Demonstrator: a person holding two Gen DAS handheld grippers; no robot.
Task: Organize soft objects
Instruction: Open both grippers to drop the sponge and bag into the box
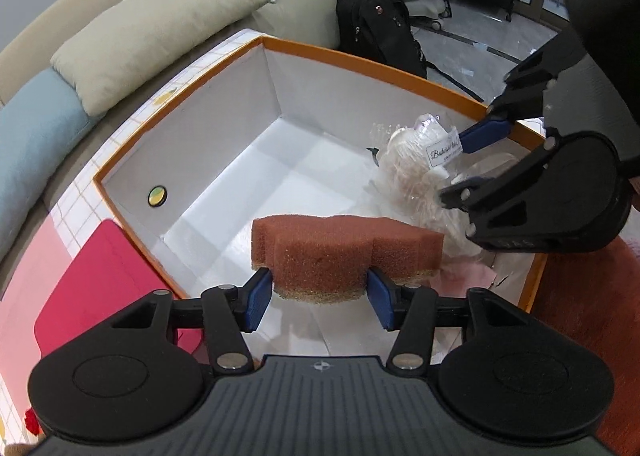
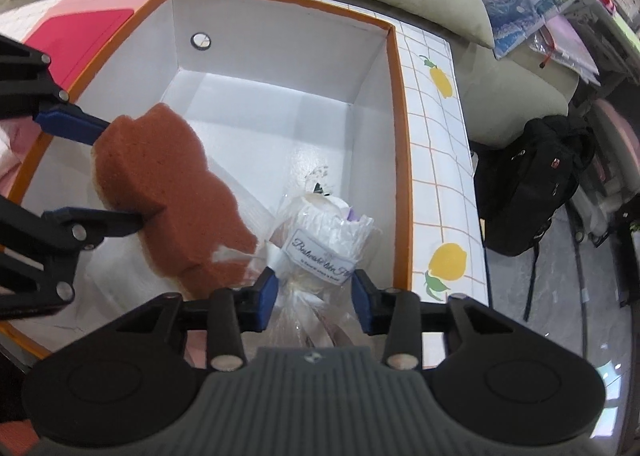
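Note:
A reddish-brown sponge [image 1: 348, 252] with a tan underside hangs over the near part of a white box with an orange rim [image 1: 360, 59]. My left gripper [image 1: 320, 296] is shut on it, with a blue pad against each side. In the right wrist view the sponge [image 2: 172, 191] sits at the left of the box [image 2: 400, 135], between the left gripper's [image 2: 120, 175] fingers. A clear plastic bag with white contents and a label [image 2: 324, 232] lies low in the box by its right wall. My right gripper [image 2: 314, 292] is shut on its neck. From the left wrist view, the bag [image 1: 408, 167] and right gripper [image 1: 454, 169] are at the right.
The box stands on a white tiled cloth with lemon prints [image 2: 444, 260]. A red mat [image 1: 88, 276] lies left of the box. Beige [image 1: 160, 35] and blue cushions [image 1: 36, 151] line the sofa behind. A black backpack [image 1: 376, 23] leans beyond the box's far corner.

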